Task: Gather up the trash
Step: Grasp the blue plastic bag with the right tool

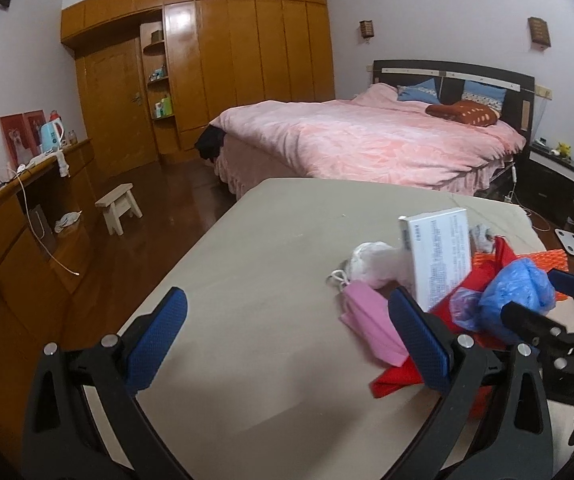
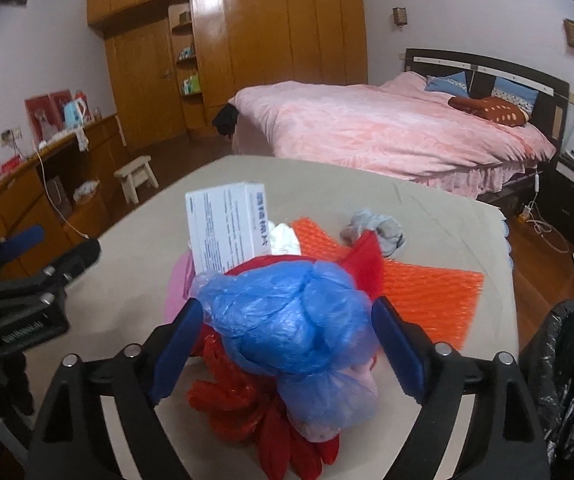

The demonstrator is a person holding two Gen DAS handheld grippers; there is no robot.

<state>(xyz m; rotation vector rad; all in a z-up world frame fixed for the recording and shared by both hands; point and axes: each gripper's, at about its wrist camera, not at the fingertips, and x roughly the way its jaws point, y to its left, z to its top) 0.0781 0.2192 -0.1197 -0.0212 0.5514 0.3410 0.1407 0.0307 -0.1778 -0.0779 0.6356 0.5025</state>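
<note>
Right gripper (image 2: 287,344): you are holding it with its blue pads spread wide on either side of the blue plastic bag (image 2: 291,320); the bag is sitting between the pads, but whether the pads are touching it cannot be told.
Left gripper (image 1: 287,340): you are keeping its fingers wide apart over the bare beige table (image 1: 247,240), gripping nothing; its right pad is lying just beside the pink mask (image 1: 367,324).
Blue plastic bag: it is resting crumpled on top of the red bag (image 2: 247,404), near the table's near edge.
Red bag: it is lying spread flat under the blue one, with its handles trailing toward you.
White box (image 2: 227,228): it is standing upright just behind the blue bag, printed side facing you.
Pink mask: it is lying flat on the table left of the red bag, its ear loops pointing away from you.
Orange mesh sheet (image 2: 427,292): it is lying flat on the table to the right of the pile.
Grey wad (image 2: 375,228): it is sitting at the far edge of the orange sheet.
White wad (image 1: 371,260): it is lying beside the box, just behind the mask.
Bin (image 2: 567,380): a bin lined with a black bag is standing beside the table's right edge.
</note>
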